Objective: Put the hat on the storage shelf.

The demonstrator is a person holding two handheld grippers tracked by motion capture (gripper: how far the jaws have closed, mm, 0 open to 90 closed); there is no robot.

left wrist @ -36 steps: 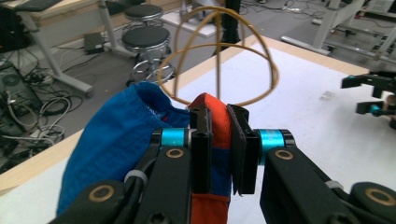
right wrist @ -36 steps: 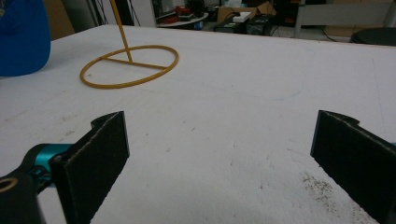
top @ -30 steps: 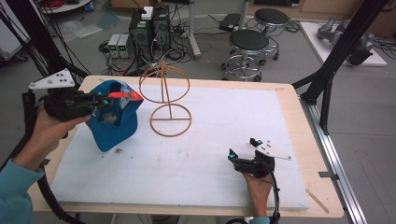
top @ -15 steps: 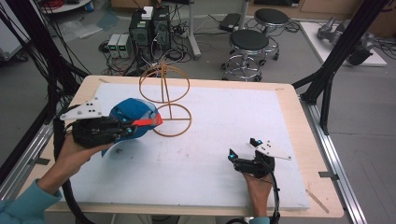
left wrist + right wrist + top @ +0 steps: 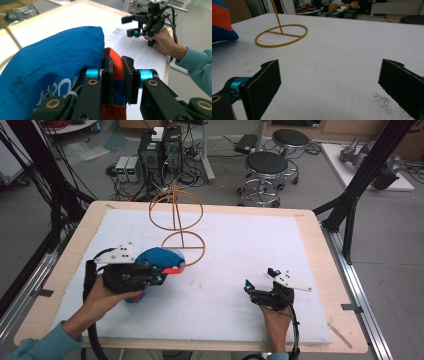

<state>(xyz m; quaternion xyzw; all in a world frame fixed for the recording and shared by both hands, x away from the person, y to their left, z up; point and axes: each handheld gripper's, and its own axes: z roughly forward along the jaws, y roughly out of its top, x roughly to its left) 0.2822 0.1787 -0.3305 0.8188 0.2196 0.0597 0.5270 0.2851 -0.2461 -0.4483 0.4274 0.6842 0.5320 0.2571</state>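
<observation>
Fingers of the left gripper (image 5: 117, 80) pinch the orange brim of a blue fabric cap (image 5: 159, 259), at seven o'clock from a yellow wire stand (image 5: 183, 247); the right gripper (image 5: 260, 290) gapes wide, holding nothing, on the white surface (image 5: 240, 240).

**Colours on your table**

Your left gripper (image 5: 117, 75), black with turquoise hubs, pinches the orange-red brim of a blue cap (image 5: 53, 67) bearing pale lettering. Beyond it stands a mustard-yellow wire stand (image 5: 183, 247) on the white mat (image 5: 240, 250), which the pale wooden table (image 5: 320, 245) frames. Your right gripper (image 5: 254, 290) is black under a grey plate.
</observation>
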